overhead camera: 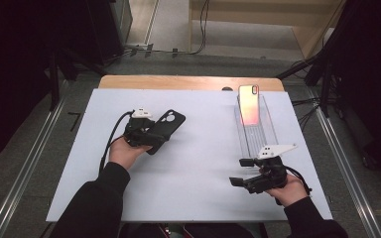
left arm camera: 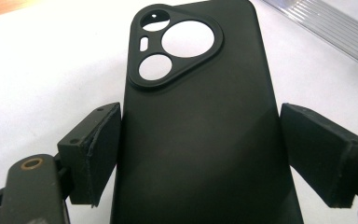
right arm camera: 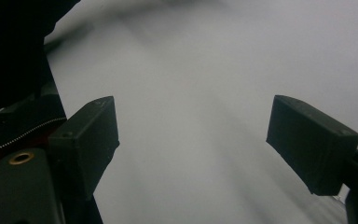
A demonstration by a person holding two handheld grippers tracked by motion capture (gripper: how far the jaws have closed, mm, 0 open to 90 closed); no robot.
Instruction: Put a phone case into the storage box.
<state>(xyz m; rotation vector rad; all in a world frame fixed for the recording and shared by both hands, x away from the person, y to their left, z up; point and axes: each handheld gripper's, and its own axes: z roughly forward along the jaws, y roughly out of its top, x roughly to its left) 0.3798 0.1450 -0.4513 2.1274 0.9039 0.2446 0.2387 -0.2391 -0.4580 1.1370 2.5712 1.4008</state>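
Left hand (overhead camera: 124,150): comes in from the near left edge and carries the left gripper (overhead camera: 151,133) over the left half of the white table (overhead camera: 198,163).
Left gripper: its jaws are clamped across the width of a black phone case (overhead camera: 164,130); in the left gripper view both pads (left arm camera: 103,149) press the long edges of the case (left arm camera: 200,135).
Black phone case: held off the white surface, tilted, its back up, the camera cut-out end pointing away from the hand toward the table's middle.
Camera cut-out (left arm camera: 176,44): a raised rounded triangle with three round holes and one small slot; the white table shows through the holes.
Clear stand (overhead camera: 255,129): a see-through ribbed rack on the right half of the table, well apart from the case.
Phone (overhead camera: 248,104): leans upright at the far end of the rack, its pink-orange face toward the person.
Right gripper (overhead camera: 242,171): held by the right hand (overhead camera: 290,188) at the near right, just in front of the rack; its jaws stand apart with nothing between them, pointing left over bare table (right arm camera: 200,93).
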